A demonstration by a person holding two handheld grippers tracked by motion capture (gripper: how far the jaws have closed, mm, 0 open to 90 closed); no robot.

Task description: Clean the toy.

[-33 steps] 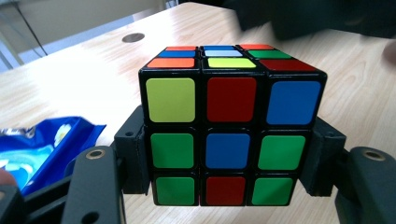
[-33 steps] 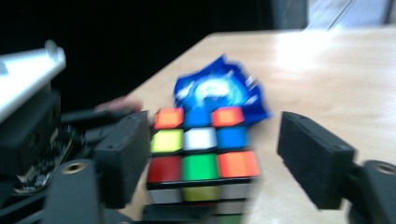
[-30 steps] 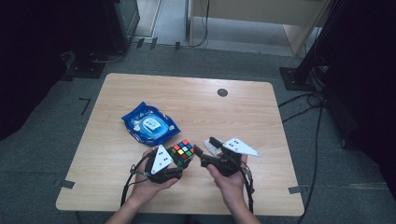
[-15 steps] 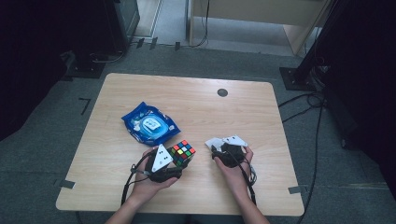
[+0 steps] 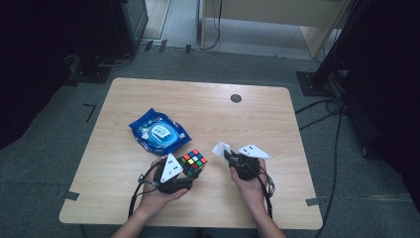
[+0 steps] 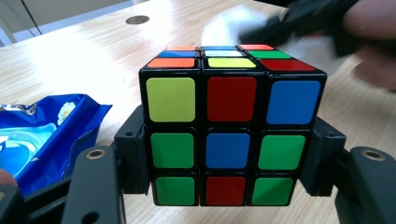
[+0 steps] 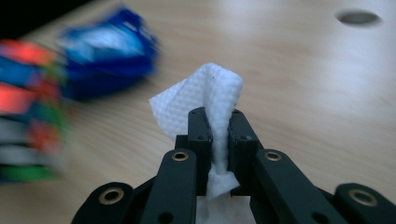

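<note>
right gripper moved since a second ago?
Yes. The right gripper, its jaws just closed on the white wipe, has shifted right, away from the cube, which stayed put.

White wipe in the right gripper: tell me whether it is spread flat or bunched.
Bunched. The wipe is pinched into a crumpled fold between the shut pads of the right gripper, puffing out above them.

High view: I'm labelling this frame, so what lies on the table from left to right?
Blue wet-wipe pack → left claw → Rubik's cube → white wipe → right claw.
</note>
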